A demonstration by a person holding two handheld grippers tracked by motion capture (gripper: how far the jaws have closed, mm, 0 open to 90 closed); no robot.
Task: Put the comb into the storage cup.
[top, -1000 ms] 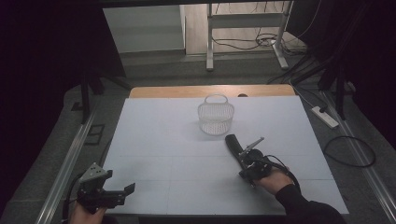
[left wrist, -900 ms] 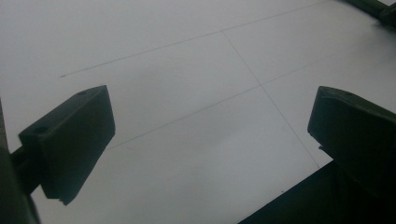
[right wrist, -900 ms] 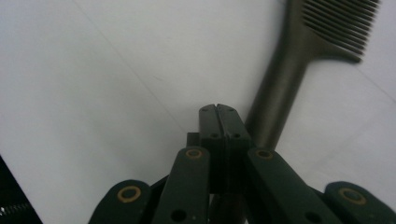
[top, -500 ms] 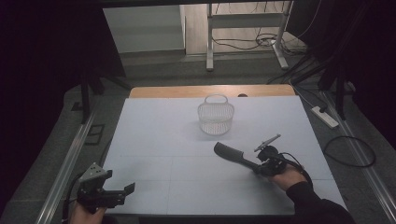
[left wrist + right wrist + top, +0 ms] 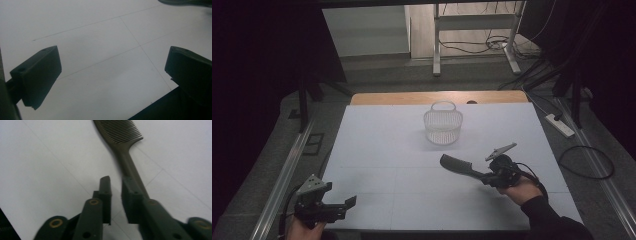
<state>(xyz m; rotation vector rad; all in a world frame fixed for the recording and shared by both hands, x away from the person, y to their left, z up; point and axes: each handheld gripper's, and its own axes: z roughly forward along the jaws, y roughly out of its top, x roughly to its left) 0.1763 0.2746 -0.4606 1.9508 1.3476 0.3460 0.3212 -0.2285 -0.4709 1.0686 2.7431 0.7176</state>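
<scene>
right gripper (image 5: 116, 195) has just been cracking open with the comb (image 5: 125, 147) beside its jaws, not pinched, so back off straight; left gripper (image 5: 112, 75) wide open, empty.

No text, label, brand, number or sign can be read anywhere in these pictures. The white counter (image 5: 377, 150) carries only thin grid lines, without any letters, and the dark comb (image 5: 120, 135) shows no marking on its surface.
</scene>
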